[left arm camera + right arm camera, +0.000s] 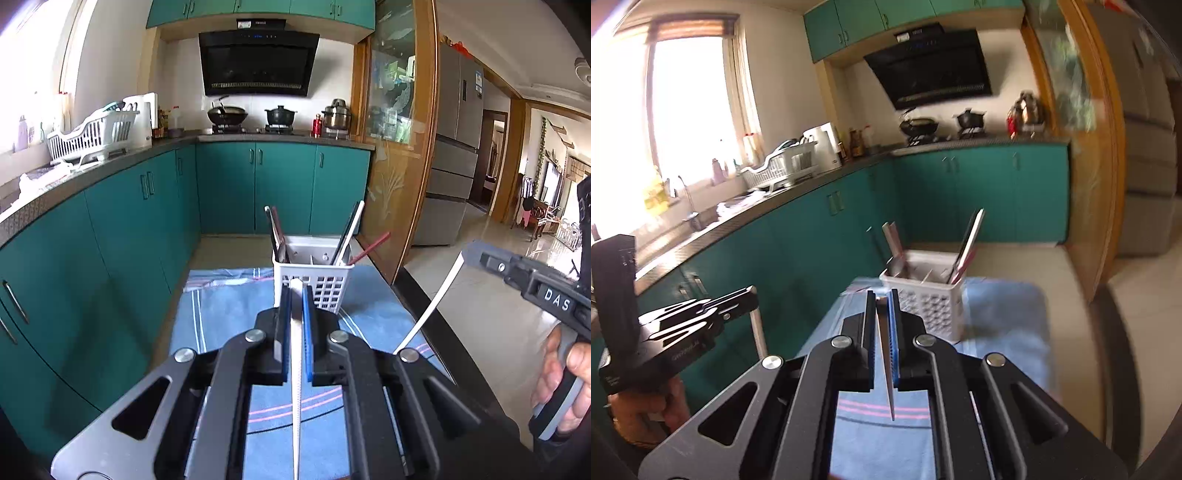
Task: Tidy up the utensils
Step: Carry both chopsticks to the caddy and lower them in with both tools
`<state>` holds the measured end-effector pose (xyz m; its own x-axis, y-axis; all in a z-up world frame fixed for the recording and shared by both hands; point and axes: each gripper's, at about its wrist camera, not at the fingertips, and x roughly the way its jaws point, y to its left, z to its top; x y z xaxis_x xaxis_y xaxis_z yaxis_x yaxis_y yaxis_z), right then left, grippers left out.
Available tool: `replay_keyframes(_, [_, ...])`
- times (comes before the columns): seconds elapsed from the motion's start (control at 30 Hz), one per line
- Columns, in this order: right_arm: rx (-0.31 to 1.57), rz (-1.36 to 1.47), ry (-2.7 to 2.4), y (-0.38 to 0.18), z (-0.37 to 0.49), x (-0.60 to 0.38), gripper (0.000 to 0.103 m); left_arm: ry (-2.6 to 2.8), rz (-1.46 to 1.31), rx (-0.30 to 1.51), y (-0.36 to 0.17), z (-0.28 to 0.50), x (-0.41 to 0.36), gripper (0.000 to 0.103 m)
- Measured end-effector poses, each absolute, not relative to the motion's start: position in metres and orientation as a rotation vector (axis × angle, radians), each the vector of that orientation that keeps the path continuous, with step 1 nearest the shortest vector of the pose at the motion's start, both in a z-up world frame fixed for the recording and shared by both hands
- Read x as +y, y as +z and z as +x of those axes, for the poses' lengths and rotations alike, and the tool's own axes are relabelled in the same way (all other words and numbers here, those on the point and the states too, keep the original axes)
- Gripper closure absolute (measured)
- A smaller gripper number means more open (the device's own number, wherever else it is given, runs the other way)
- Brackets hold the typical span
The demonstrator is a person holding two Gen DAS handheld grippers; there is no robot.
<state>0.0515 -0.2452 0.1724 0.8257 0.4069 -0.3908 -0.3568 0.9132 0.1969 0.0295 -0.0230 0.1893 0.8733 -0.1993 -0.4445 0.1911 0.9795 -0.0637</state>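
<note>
A white slotted utensil caddy point(314, 273) stands at the far end of a blue cloth point(229, 306); it also shows in the right wrist view point(927, 295). Several chopsticks lean in it. My left gripper point(296, 291) is shut on a white chopstick point(296, 369), held above the cloth just short of the caddy. My right gripper point(882, 295) is shut on a pale grey chopstick point(886, 362), also above the cloth near the caddy. From the left wrist view the right gripper point(469, 254) holds that chopstick point(432, 306) slanting down to the cloth.
Teal cabinets point(129, 229) and a dark countertop with a white dish rack point(92, 136) run along the left. A stove with pots point(255, 118) is at the back. A wooden door frame point(424, 147) and tiled floor lie to the right of the table.
</note>
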Motion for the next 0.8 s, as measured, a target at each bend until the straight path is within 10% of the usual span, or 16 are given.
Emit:
replay_keyframes(0.33, [0.450,0.105,0.409,0.176,0.062,-0.253,0.096,-0.235,-0.051,0.485,0.190,0.048,-0.022,0.097])
replay_keyframes(0.8, [0.300,0.089,0.380,0.283,0.147,-0.251,0.097,-0.242,-0.095,0.253,0.327,0.155,-0.050,0.097])
